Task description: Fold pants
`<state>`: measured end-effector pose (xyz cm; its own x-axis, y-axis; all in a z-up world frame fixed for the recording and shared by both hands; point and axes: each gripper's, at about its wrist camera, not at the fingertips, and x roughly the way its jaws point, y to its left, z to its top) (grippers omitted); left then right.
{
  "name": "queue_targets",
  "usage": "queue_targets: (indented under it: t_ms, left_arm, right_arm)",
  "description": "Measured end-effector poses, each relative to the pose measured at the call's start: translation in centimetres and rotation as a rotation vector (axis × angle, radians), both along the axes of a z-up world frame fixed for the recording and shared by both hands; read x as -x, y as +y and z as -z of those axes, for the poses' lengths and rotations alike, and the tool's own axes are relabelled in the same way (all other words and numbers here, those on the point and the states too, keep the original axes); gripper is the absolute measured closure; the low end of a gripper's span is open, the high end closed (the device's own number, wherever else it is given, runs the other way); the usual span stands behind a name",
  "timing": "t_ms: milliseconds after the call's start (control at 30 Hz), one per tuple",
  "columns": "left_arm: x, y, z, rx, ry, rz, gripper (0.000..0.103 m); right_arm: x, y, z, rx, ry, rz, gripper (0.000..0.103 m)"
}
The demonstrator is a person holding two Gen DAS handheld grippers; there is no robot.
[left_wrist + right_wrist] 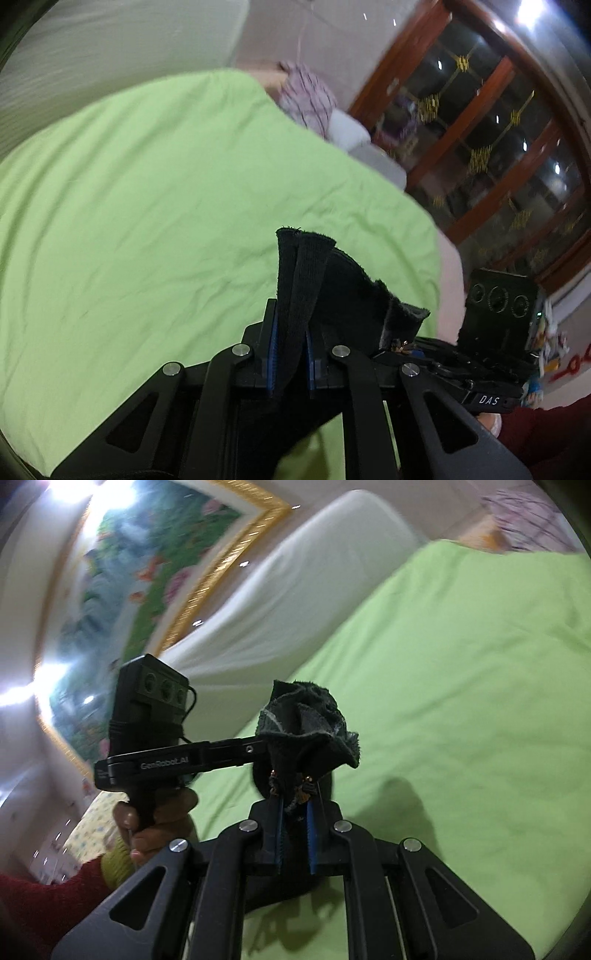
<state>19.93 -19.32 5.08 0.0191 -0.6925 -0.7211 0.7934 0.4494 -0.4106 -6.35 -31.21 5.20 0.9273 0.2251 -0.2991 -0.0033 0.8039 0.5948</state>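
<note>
The pants are black. In the left wrist view my left gripper (290,354) is shut on a bunched edge of the pants (314,273), which sticks up between the blue pads, lifted above the green bed sheet (147,206). In the right wrist view my right gripper (295,834) is shut on another bunched part of the pants (310,720), also held above the sheet (461,701). The other gripper (155,716) shows at the left there, held by a hand. The rest of the pants hangs below, out of sight.
A white headboard or cushion (288,602) runs along the bed's far side under a gold-framed picture (140,583). A patterned pillow (306,96) lies at the bed's far end. A wood and glass cabinet (480,122) stands beyond the bed.
</note>
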Motion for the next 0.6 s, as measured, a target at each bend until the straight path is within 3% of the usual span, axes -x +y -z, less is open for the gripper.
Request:
queue_targets:
  t_ms: [333, 600]
  left_arm:
    - [1.9, 10.1, -1.5, 0.119, 0.018, -0.168, 0.092]
    - [3.0, 15.9, 1.4, 0.127, 0.017, -0.289, 0.092]
  right_arm:
    - [-3.3, 6.9, -0.9, 0.077, 0.014, -0.207, 0.092]
    - [-5.9, 10.4, 2.1, 0.129, 0.110, -0.308, 0.092]
